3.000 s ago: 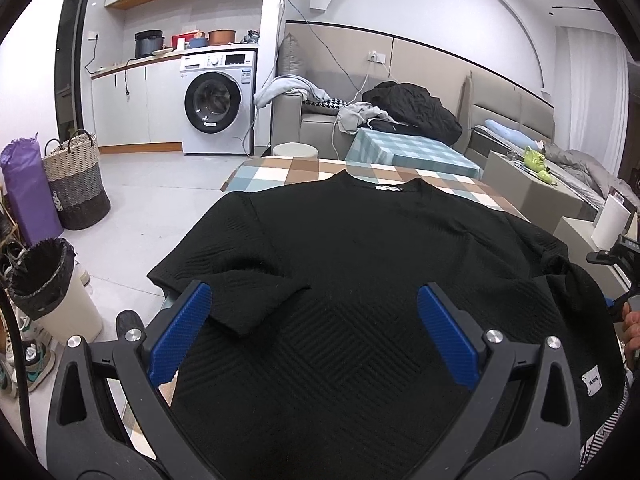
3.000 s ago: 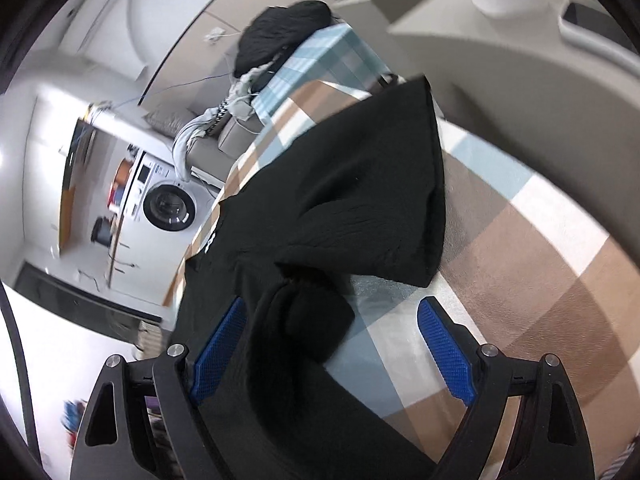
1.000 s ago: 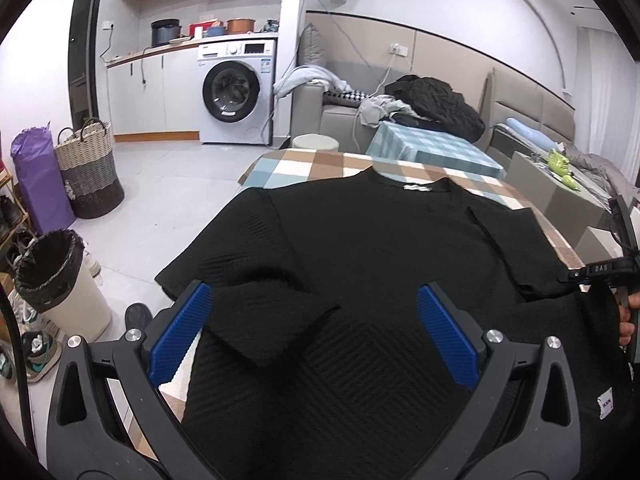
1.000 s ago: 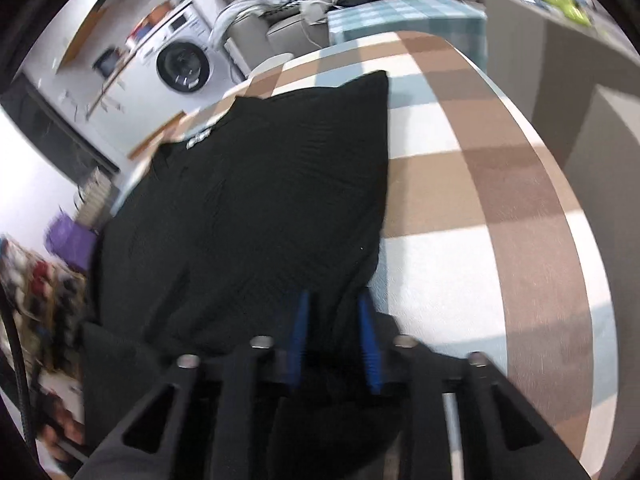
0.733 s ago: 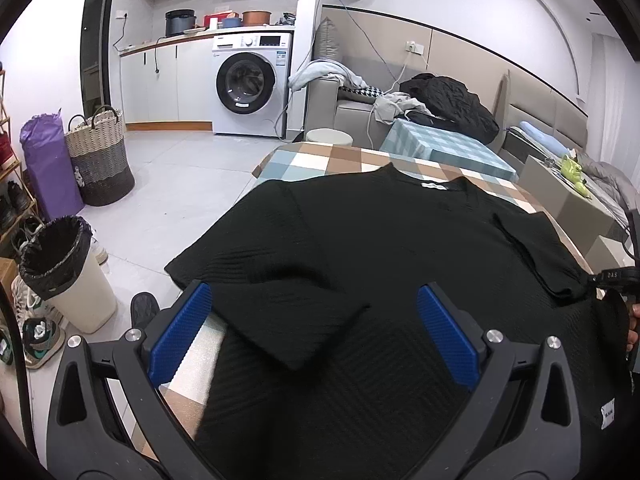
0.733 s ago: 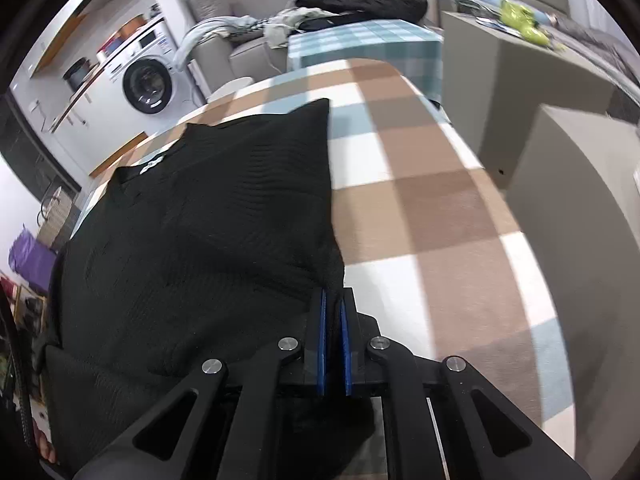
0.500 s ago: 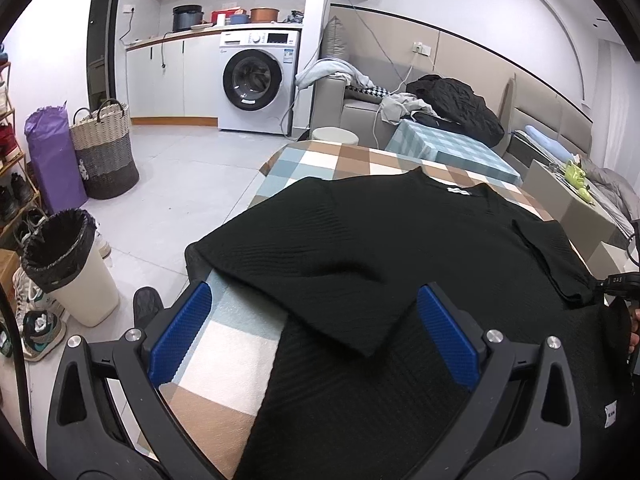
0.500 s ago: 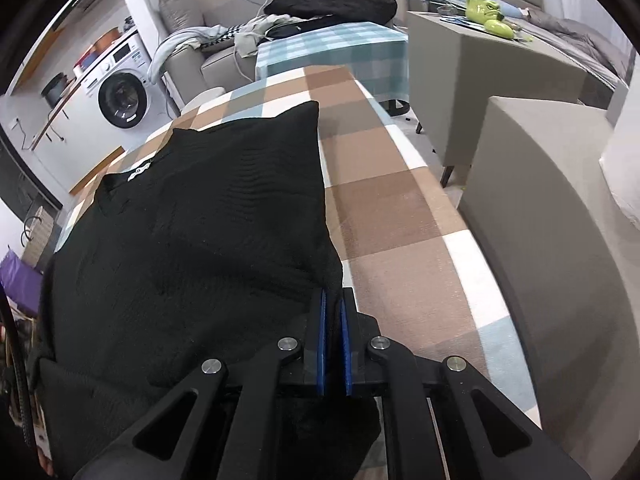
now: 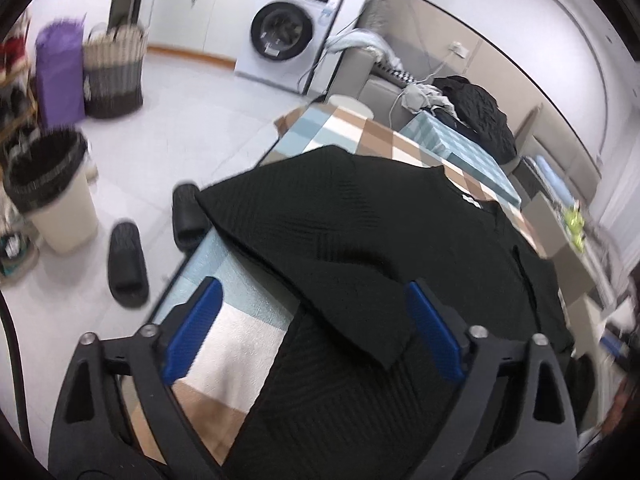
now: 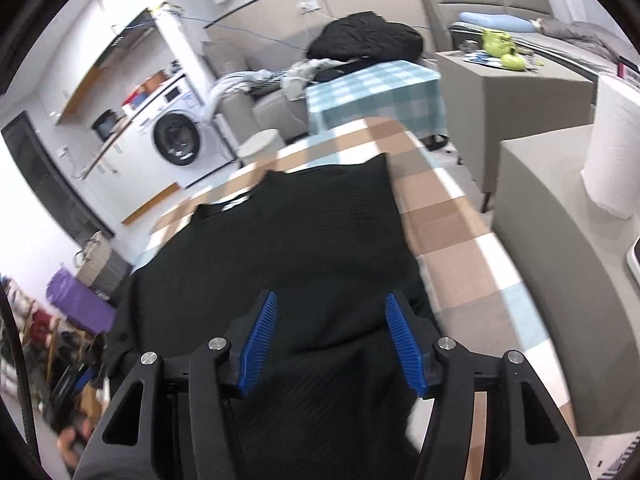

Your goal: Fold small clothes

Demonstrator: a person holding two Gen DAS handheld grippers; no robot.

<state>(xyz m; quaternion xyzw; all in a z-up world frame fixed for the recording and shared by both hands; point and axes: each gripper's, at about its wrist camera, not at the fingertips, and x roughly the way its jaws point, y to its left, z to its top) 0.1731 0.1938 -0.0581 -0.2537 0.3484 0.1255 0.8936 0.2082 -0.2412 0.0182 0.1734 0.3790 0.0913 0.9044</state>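
Two black slippers (image 9: 127, 263) on pale tile floor beside checked table (image 9: 224, 344); bin (image 9: 50, 196), woven basket (image 9: 113, 72), purple bag (image 9: 60, 72) further off. One washing machine (image 9: 282, 38), sofa heaped with clothes. One black sweater (image 9: 380, 248) flat on table, sleeve folded inward. Left gripper (image 9: 312, 330) wide, just narrowing, holding nothing, above sleeve. Right gripper (image 10: 330, 344) just parting, sweater below, unpinched.

Black textured top (image 9: 400, 240) lies flat on checked table, sleeve folded inward
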